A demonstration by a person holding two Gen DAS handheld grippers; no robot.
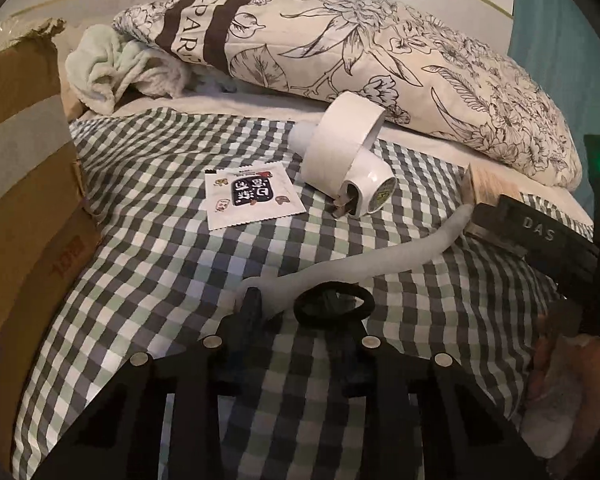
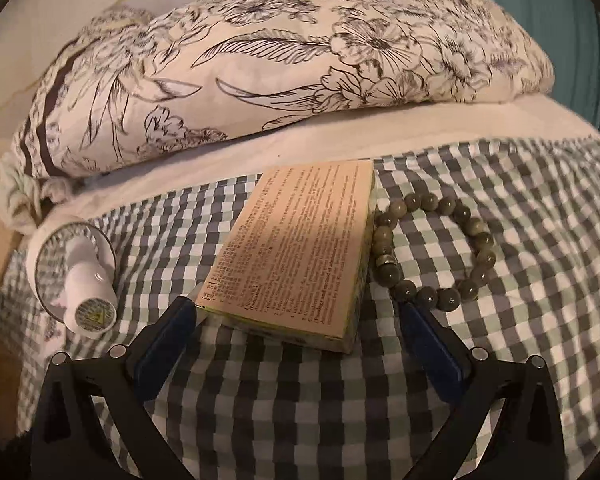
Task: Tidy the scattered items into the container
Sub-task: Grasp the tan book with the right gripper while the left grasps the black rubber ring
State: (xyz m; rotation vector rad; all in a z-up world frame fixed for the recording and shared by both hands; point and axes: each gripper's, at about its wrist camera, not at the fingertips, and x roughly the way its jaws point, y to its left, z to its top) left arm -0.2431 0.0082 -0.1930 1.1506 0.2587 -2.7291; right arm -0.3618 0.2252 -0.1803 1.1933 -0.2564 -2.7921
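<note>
Left gripper (image 1: 296,304): jaws drawn narrow around a black hair tie (image 1: 334,306) and a white cord (image 1: 364,260) on the checked bedspread (image 1: 160,240); whether the pads press cannot be told.
Right gripper (image 2: 300,312): spread wide, empty, either side of the near end of the small printed box (image 2: 296,248).
Doing it well: pinch the tie alone, free of the cord.
Bead bracelet (image 2: 432,248): touching the box's right side.
Cardboard box (image 1: 24,184): left bed edge; inside hidden.
</note>
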